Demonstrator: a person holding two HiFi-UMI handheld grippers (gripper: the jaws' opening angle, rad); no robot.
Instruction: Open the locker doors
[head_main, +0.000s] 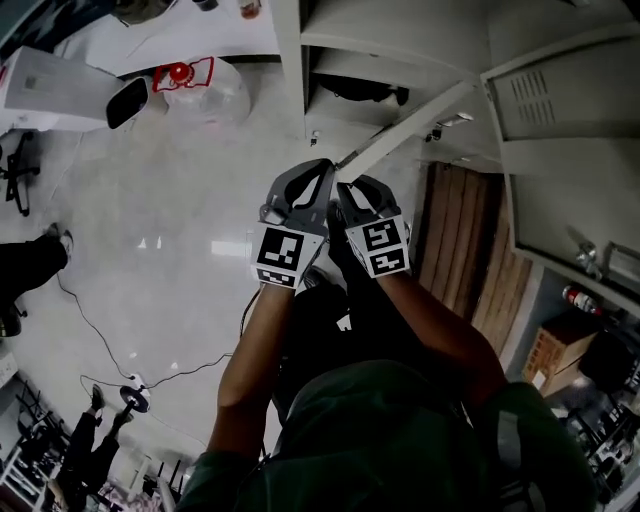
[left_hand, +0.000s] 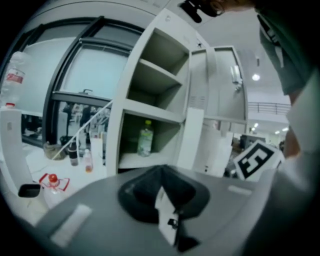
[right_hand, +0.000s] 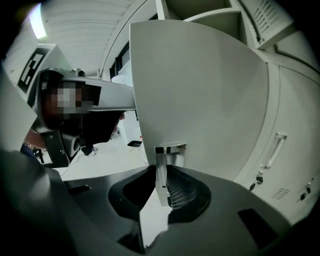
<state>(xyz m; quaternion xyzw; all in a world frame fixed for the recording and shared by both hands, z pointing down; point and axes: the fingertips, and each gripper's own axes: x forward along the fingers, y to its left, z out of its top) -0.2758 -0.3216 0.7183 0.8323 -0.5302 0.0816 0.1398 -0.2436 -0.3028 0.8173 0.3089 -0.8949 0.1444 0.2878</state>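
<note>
Head view: the left claw (head_main: 323, 172) and right claw (head_main: 350, 186) are held side by side at frame centre, both at the free edge of one pale grey metal locker door (head_main: 410, 120). The door is swung out and seen edge-on, running from the claws toward 1 o'clock, back to the pale grey metal locker bank (head_main: 400, 40) at 12 to 2 o'clock. A brown slatted wooden panel (head_main: 470, 250) is seen at 3 o'clock, beside the right forearm.

Right gripper view: the right claw (right_hand: 162, 187) is clamped on the door (right_hand: 200, 100) edge. A chrome latch plate (right_hand: 170, 149) on that edge sits just above the jaws, at 12 o'clock from them.

Left gripper view: the left claw (left_hand: 165, 200) is closed down on a thin white strip of the door (left_hand: 167, 220) edge, with the jaws nearly together. Beyond, at 11 o'clock, an open compartment of the locker bank (left_hand: 150, 105) holds an upright clear plastic bottle with a green label (left_hand: 145, 137).
</note>
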